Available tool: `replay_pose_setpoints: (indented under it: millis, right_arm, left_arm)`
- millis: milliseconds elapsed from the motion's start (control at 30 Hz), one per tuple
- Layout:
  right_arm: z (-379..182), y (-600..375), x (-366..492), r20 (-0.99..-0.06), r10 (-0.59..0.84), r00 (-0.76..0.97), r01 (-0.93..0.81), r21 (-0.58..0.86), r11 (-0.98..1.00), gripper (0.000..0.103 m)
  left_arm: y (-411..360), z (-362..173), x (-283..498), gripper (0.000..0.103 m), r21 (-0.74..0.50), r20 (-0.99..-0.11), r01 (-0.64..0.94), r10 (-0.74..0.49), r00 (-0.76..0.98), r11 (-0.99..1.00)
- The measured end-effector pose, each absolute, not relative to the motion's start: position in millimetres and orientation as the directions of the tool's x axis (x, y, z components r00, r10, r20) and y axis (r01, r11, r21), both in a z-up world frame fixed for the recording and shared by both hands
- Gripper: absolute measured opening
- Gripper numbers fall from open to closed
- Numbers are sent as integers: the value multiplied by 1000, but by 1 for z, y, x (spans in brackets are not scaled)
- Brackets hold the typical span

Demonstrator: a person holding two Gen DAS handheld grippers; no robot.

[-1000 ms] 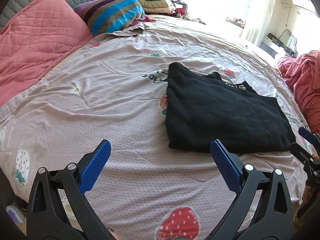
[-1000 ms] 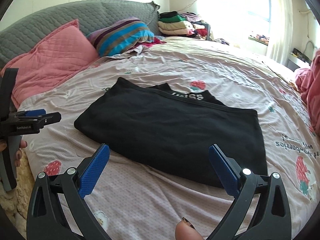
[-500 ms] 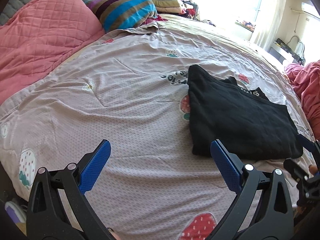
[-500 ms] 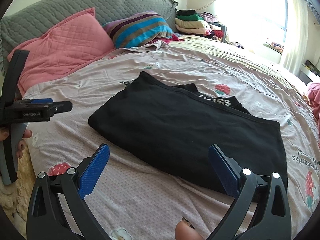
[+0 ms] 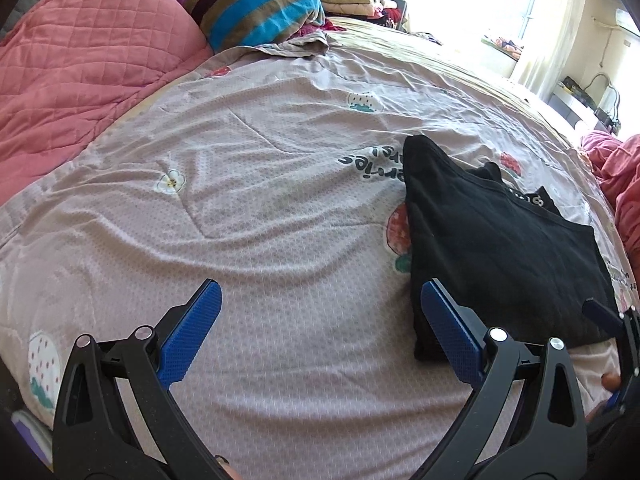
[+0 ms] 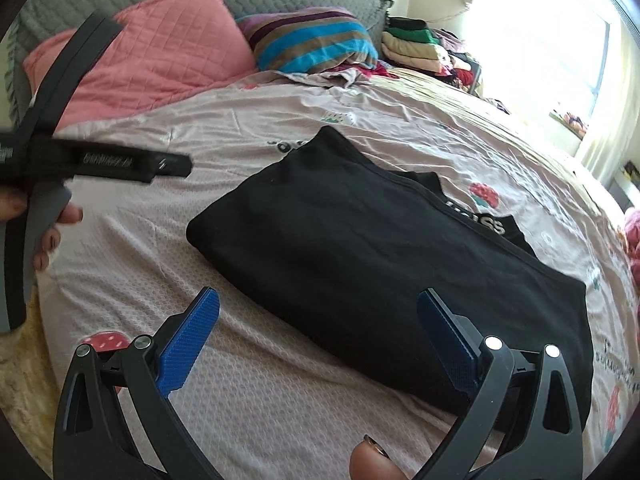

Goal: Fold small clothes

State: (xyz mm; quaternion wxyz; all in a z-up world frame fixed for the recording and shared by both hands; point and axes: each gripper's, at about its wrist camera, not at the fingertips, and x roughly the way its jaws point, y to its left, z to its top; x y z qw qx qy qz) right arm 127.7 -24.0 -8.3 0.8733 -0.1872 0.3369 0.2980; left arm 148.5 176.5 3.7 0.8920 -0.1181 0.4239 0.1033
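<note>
A black garment (image 5: 496, 248) lies folded flat on the bed, with a white-lettered waistband showing at its far edge; it also shows in the right wrist view (image 6: 384, 256). My left gripper (image 5: 320, 330) is open and empty over the bare sheet, left of the garment's near left corner. My right gripper (image 6: 320, 334) is open and empty, just above the garment's near edge. The left gripper's body (image 6: 96, 164) shows at the left of the right wrist view, held in a hand.
The bed has a pale pink sheet (image 5: 260, 184) with strawberry prints. A pink quilted pillow (image 5: 76, 56) and a striped pillow (image 5: 256, 4) lie at the headboard. Stacked folded clothes (image 6: 416, 46) sit at the far corner. Pink bedding (image 5: 624, 184) is heaped at the right.
Both grippers have shifted left, so the garment sits further right in both views. The left gripper now looks at the sheet beside the garment. Both stay open.
</note>
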Motion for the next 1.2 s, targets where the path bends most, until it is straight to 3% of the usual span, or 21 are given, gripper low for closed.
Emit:
replay_pose_setpoints:
  millis: [333, 867, 1033, 1100, 1200]
  right_arm:
    - [-47, 30, 136, -719, 280, 636, -665, -326, 672, 99]
    - [-49, 50, 165, -649, 262, 714, -607, -389, 693, 96]
    - [-39, 41, 157, -619, 327, 714, -624, -352, 698, 61]
    - [-35, 36, 152, -601, 370, 708, -643, -332, 690, 29]
    - [-30, 30, 148, -587, 394, 707, -649, -317, 691, 12]
  left_arm:
    - [178, -6, 185, 94, -90, -807, -269, 88, 585, 959]
    - [169, -19, 226, 93, -92, -831, -245, 61, 552, 965]
    - [170, -19, 239, 93, -172, -837, -253, -6, 547, 952]
    - [170, -18, 241, 93, -210, -835, -249, -40, 549, 945]
    - [167, -16, 247, 93, -284, -826, -228, -117, 551, 931]
